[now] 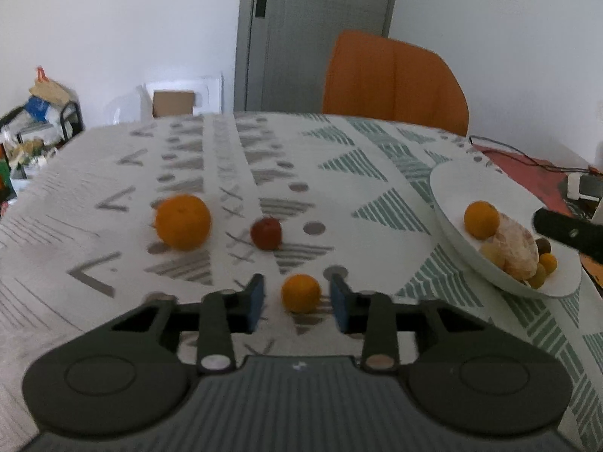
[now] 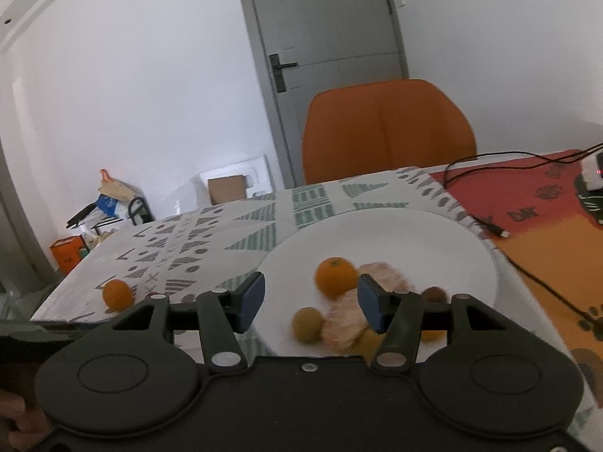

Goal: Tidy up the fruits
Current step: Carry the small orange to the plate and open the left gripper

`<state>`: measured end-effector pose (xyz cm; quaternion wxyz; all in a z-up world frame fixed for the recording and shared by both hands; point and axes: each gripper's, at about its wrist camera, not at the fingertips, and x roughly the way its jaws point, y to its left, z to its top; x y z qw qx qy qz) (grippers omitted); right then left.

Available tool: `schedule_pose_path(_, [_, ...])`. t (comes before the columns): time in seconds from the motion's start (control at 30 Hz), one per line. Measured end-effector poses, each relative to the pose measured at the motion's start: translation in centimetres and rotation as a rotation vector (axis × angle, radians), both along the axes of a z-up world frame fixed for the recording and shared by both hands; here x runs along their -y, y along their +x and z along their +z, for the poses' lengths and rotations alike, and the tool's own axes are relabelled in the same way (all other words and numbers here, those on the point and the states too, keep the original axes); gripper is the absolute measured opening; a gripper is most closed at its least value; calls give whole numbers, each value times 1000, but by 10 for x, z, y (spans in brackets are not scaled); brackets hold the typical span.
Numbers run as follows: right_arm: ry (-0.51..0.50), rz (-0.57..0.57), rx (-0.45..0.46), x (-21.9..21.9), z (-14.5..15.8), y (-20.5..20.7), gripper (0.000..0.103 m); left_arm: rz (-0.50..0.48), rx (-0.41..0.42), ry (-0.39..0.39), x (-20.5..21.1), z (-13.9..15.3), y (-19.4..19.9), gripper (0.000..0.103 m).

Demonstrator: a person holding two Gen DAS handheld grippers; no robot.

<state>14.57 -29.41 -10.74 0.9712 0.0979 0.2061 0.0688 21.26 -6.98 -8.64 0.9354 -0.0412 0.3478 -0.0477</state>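
Observation:
My left gripper (image 1: 297, 297) is low over the patterned tablecloth (image 1: 377, 188), open. A small orange (image 1: 300, 293) lies on the cloth between its blue pads, with a narrow gap on each side. Farther off lie a big orange (image 1: 183, 221) and a small red fruit (image 1: 266, 233). To the right stands a white plate (image 1: 452, 188) holding an orange (image 1: 481, 220), a peeled citrus (image 1: 516, 248) and several small fruits. My right gripper (image 2: 311, 303) hovers open over the near side of that plate (image 2: 377, 233), above the orange (image 2: 336, 277), the peeled citrus (image 2: 345, 326) and a yellow-green fruit (image 2: 308, 324).
An orange chair (image 1: 392, 79) stands behind the table's far edge, with a grey door (image 1: 312, 34) beyond. On the right, a red and orange mat (image 2: 527, 203) carries black cables (image 2: 542, 282) and a white device (image 2: 593, 169). Clutter and boxes sit on the floor at left (image 1: 37, 120).

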Motion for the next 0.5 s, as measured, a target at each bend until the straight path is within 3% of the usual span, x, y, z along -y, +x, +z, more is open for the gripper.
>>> schedule_pose_path(0.5, [30, -102, -1, 49, -3, -14, 55, -136, 111, 6, 62, 34, 6, 21])
